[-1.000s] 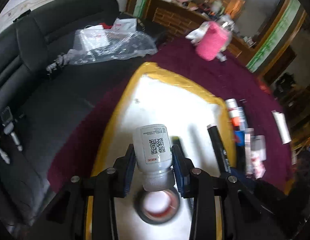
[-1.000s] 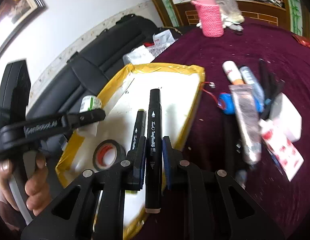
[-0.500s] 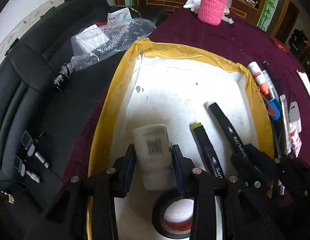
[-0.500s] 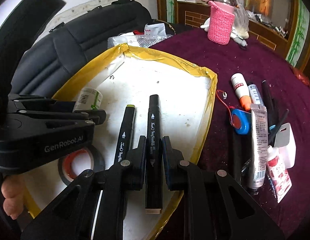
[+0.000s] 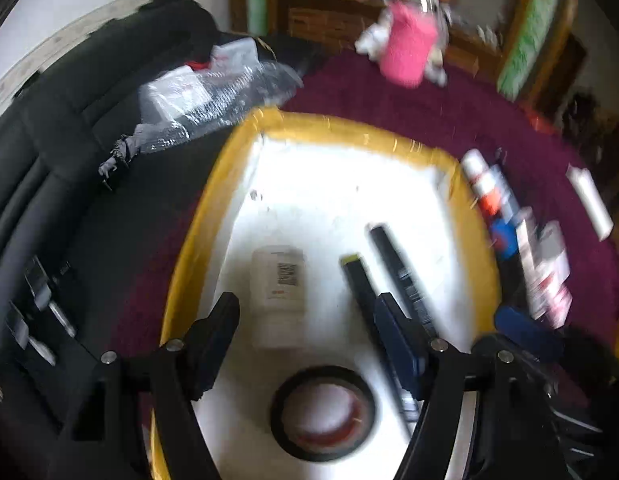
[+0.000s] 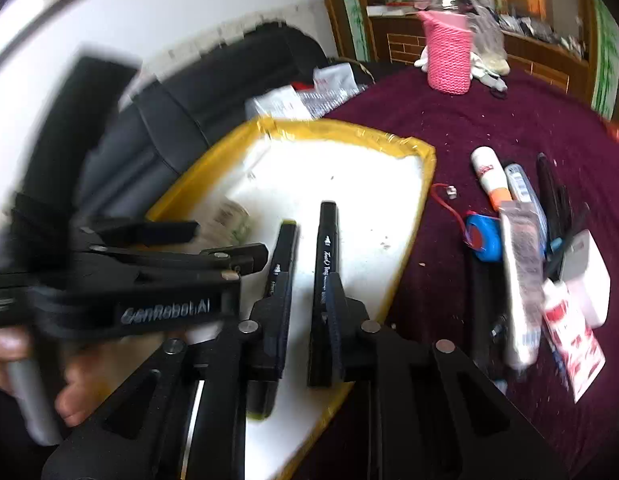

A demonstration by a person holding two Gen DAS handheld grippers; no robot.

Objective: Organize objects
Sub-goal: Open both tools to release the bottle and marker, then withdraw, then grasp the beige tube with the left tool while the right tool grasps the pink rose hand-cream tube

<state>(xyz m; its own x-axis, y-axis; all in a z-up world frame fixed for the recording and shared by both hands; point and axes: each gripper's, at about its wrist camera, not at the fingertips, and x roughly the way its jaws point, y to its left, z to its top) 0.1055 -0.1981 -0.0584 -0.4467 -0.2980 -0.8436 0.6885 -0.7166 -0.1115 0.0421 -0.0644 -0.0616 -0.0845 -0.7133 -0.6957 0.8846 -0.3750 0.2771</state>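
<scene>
The yellow-rimmed tray (image 5: 213, 216) on the dark red cloth (image 6: 489, 120) is taken as the landmark. Inside it lie a white bottle (image 5: 278, 292), a roll of black tape (image 5: 323, 412) at the near end, and two black markers: one with a green cap (image 6: 283, 256), and a plain black one (image 6: 327, 264) beside it. To the right of the tray, on the cloth, a heap of tubes and pens (image 6: 521, 264) is not yet sorted; a pink knitted holder (image 6: 448, 56) stands well beyond the tray's far rim.

The risks are judged as follows. The bottle lies on its side and could roll toward the tape or the markers if a finger brushes it on the way out. The plain marker's near end appears to sit at the tray's near edge, so it could tip out if dragged by a pad.

The left claw (image 5: 305, 344) is opening, its jaws spread wide; the bottle lies between them on the tray floor, touched by neither pad as far as the blur allows. The right claw (image 6: 307, 320) is opening too; the plain marker lies just against its right finger, no longer pinched.
</scene>
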